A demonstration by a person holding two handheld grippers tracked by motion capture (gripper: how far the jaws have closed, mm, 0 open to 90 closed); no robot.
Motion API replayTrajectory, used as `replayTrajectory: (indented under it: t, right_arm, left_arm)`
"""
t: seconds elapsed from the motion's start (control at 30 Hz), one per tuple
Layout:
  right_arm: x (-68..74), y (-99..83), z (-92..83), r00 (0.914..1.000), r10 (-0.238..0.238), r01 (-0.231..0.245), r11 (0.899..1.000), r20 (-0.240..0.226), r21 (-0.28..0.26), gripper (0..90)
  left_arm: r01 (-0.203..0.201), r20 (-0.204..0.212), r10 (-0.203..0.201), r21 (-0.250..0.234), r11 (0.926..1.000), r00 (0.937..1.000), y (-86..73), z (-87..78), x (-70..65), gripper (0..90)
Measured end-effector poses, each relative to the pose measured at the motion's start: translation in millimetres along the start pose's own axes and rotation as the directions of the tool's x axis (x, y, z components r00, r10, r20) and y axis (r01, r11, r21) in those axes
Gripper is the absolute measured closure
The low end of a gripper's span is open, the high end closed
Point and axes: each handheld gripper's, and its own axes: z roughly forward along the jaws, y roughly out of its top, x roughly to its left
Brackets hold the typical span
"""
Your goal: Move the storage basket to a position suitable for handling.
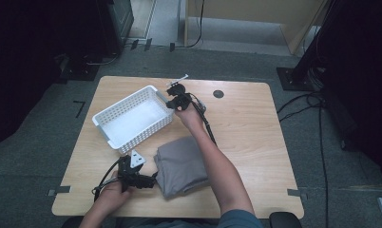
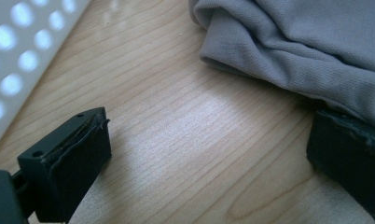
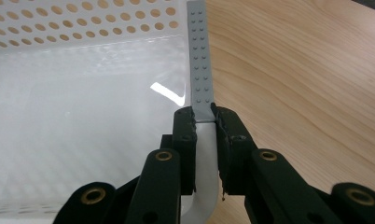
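Clamped on the rim of the white basket (image 3: 83, 116), the 2 black jaws of the right gripper (image 3: 205, 122) pinch its near wall at the lower middle of the right gripper view, with the perforated far wall across the upper left of that frame and bare wood on the right. From above, the right gripper (image 1: 176, 97) sits just above frame centre at the basket's (image 1: 114, 132) right corner, the basket lying left of centre on the wooden table (image 1: 246, 123). Jaws of the left gripper (image 2: 209, 154) stand wide apart, 1 at lower left and 1 at lower right of its own view; the right one lies at the edge of the folded grey cloth (image 2: 307, 46), which fills the upper right. From above, the left gripper (image 1: 144, 179) lies at lower left, beside the cloth (image 1: 182, 166) below centre.
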Motion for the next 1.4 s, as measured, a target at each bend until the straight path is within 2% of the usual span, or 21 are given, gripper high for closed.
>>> replayTrajectory:
  t: [0.1,0.2,0.47,0.63,0.77,0.9,1.0,1.03,1.07,1.13,1.17,1.23,1.4]
  right_arm:
    - [-14.6,-11.4,-9.5,0.9992,0.037,-0.036,0.999,0.017,-0.020,79.3]
    - [-29.5,-21.3,-21.0,0.9970,0.063,-0.062,0.998,0.044,-0.017,79.3]
    - [-64.6,-46.6,-47.4,0.9848,0.141,-0.139,0.990,0.101,-0.030,79.3]
    - [-82.5,-61.4,-62.4,0.9707,0.190,-0.186,0.982,0.147,-0.043,79.3]
    - [-95.4,-77.2,-75.5,0.9545,0.244,-0.235,0.969,0.171,-0.070,79.1]
    - [-105.4,-91.4,-87.7,0.9407,0.275,-0.262,0.961,0.198,-0.089,78.9]
    - [-113.0,-102.5,-96.5,0.9286,0.307,-0.290,0.951,0.209,-0.108,78.3]
    - [-114.9,-104.9,-98.0,0.9284,0.307,-0.290,0.951,0.209,-0.112,78.2]
    - [-116.5,-107.4,-99.8,0.9248,0.321,-0.303,0.946,0.204,-0.116,78.0]
    - [-119.5,-111.2,-102.5,0.9267,0.328,-0.310,0.943,0.183,-0.119,76.0]
    - [-120.4,-112.2,-103.9,0.9263,0.334,-0.317,0.941,0.174,-0.122,72.3]
    - [-120.8,-112.8,-108.2,0.9272,0.332,-0.314,0.941,0.173,-0.126,68.0]
    - [-117.7,-114.7,-127.1,0.9419,0.305,-0.287,0.948,0.141,-0.138,68.6]
  left_arm:
    - [0.000,0.000,0.000,0.000,1.0000,1.0000,0.0,0.0,0.0,0.0]
    - [0.001,0.001,-0.001,-0.001,1.0000,1.0000,0.0,0.1,-0.1,0.0]
    - [0.000,0.000,0.000,0.000,1.0000,1.0000,0.0,0.0,0.0,0.0]
    - [0.000,0.000,0.000,-0.001,1.0000,1.0000,0.0,0.0,0.0,0.0]
    - [0.000,0.000,0.000,0.000,1.0000,1.0000,0.0,0.0,0.0,0.0]
    - [0.000,0.000,0.000,0.000,1.0000,1.0000,0.0,0.0,0.0,0.0]
    - [0.000,0.000,0.000,0.000,1.0000,1.0000,0.0,0.0,0.0,0.0]
    - [0.000,0.000,0.000,0.000,1.0000,1.0000,0.0,0.0,0.0,0.0]
    - [0.000,0.000,0.000,0.000,1.0000,1.0000,0.0,0.0,0.1,0.0]
    - [-0.001,0.001,0.001,0.000,1.0000,1.0000,0.1,0.1,0.1,0.0]
    - [-0.001,0.001,0.001,0.000,1.0000,1.0000,0.1,0.1,0.1,0.0]
    - [-0.003,0.001,0.003,0.002,1.0000,1.0000,0.2,0.0,0.2,0.0]
    - [-0.001,0.001,0.001,0.000,1.0000,1.0000,0.1,0.1,0.1,0.0]
